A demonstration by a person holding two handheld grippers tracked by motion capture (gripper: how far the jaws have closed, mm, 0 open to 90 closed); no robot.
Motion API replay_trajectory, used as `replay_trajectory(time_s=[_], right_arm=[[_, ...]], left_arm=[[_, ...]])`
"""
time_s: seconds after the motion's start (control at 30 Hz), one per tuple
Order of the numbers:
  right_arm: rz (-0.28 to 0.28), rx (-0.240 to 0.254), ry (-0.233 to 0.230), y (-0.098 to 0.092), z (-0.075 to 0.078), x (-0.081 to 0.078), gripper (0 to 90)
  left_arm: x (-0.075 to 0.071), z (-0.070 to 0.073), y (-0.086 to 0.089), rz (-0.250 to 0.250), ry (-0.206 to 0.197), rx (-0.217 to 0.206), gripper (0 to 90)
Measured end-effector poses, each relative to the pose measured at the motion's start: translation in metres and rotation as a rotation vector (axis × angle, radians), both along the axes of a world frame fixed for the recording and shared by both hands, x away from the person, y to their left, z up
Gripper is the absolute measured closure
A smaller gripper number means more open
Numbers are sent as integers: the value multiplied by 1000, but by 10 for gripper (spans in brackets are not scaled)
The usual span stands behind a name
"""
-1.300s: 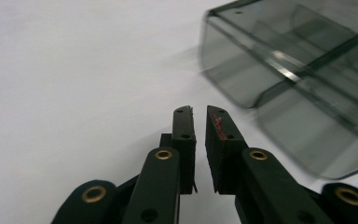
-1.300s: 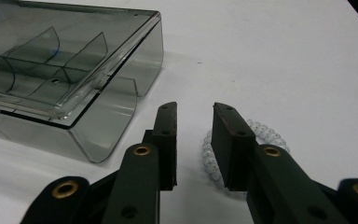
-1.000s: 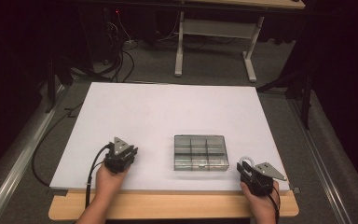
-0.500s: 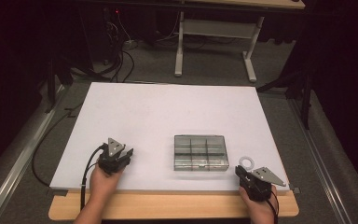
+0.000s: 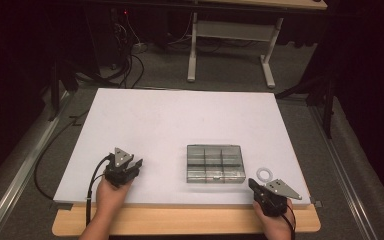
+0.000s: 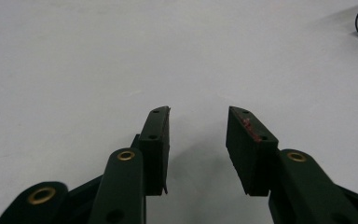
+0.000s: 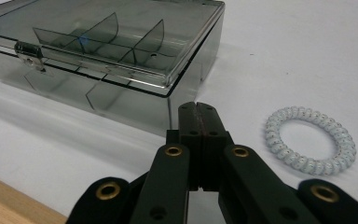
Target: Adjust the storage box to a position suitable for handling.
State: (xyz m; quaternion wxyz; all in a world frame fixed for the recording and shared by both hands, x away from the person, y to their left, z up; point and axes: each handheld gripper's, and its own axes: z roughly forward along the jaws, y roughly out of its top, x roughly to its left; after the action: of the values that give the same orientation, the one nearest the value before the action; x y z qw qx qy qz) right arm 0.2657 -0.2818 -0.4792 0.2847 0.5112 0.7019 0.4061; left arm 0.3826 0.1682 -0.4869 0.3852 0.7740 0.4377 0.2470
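On the bench [image 5: 180,120]: compartment box [image 5: 215,163] right of centre, near the front edge; coiled hair tie [image 5: 265,173] just right of it.

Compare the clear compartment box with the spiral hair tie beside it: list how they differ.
The compartment box is a flat rectangle of smoky clear plastic, split by dividers, lid closed with a latch at its front; the spiral hair tie is a pale coiled ring, open in the middle. The box is far larger and stands taller, while the tie lies low. Both rest on the white table, apart, untouched by either gripper.
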Motion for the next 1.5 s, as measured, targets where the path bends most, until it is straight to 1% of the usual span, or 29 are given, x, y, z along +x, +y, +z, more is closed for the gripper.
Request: replay_trajectory(time_s=[0.23, 0.43, 0.6, 0.73, 1.5], right_arm=[[15, 2, -5, 4, 3, -1, 900], [26, -4, -11, 7, 4, 0, 900], [25, -11, -9, 8, 4, 0, 900], [21, -6, -6, 8, 3, 1, 900], [24, 2, -26, 9, 8, 2, 900]], left_arm=[[0, 0, 1, 2, 5, -7, 597], [1, 0, 1, 4, 7, -5, 597], [0, 0, 1, 5, 7, -5, 597], [0, 0, 1, 5, 4, -6, 597], [0, 0, 1, 7, 3, -6, 597]])
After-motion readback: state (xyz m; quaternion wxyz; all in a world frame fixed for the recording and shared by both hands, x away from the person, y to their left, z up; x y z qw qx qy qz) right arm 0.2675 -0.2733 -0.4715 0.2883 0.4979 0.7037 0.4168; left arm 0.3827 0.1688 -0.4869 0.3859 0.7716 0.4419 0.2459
